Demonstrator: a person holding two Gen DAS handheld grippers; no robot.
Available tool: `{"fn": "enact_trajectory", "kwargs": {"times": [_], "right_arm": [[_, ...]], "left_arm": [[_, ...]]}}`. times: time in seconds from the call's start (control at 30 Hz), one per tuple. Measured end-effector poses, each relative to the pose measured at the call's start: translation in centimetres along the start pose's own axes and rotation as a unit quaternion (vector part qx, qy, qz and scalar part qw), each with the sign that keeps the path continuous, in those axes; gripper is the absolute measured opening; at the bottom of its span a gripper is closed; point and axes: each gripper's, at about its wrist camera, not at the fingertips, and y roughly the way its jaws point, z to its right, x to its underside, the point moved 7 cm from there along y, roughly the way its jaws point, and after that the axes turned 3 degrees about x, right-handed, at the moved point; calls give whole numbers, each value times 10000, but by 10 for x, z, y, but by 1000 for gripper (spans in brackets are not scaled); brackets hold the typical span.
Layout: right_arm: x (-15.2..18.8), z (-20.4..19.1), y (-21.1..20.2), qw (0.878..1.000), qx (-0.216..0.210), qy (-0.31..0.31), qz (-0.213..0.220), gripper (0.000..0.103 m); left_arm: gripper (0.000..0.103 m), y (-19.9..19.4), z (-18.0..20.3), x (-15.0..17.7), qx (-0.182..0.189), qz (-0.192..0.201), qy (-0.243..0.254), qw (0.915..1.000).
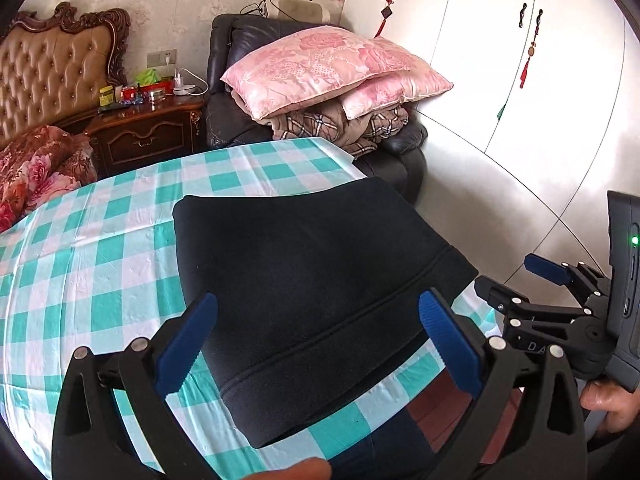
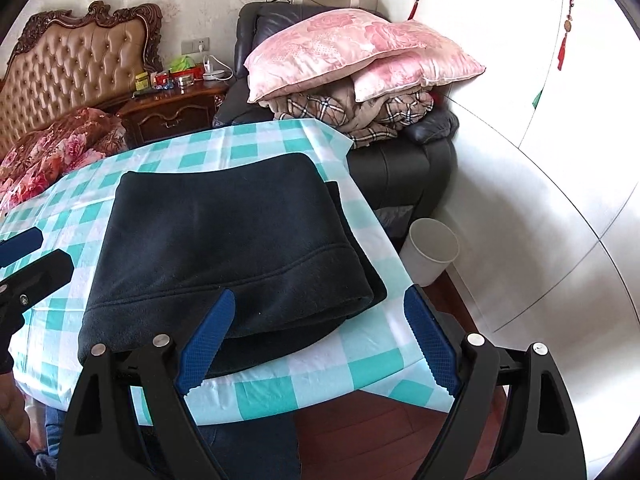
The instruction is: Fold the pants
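We see the dark pants lying folded into a compact stack on the desk, which wears a teal-and-white checked cloth; the stack sits toward the desk's near right corner, its stitched band along the near edge and a lower layer peeking out at the right side in the right wrist view; our left hand-held gripper hangs just over the near part of the pants with its blue fingers spread wide apart, holding nothing; whether the pads touch the fabric we cannot tell; our right hand-held gripper sits at the near right corner of the stack, its fingers likewise spread and empty, the left one over the fabric edge and the right one over the cloth beside the pants; in the left wrist view the right hand-held gripper shows at the right edge, beside the desk; beyond the desk stands a dark armchair piled with a plaid blanket and two pink pillows; to the left are a wooden nightstand and a tufted headboard; a white bin stands on the floor by the white wardrobe.
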Motion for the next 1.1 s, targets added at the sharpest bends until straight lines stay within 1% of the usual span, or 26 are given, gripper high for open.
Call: {"fn": "enact_trajectory", "kwargs": {"times": [0.33, 1.1], "right_arm": [[-2, 5, -3, 10000, 40, 51, 38, 82], [-2, 9, 0, 10000, 48, 59, 36, 82]], "left_arm": [[101, 2, 6, 1, 48, -25, 35, 10000], [101, 3, 6, 0, 40, -22, 31, 10000]]}}
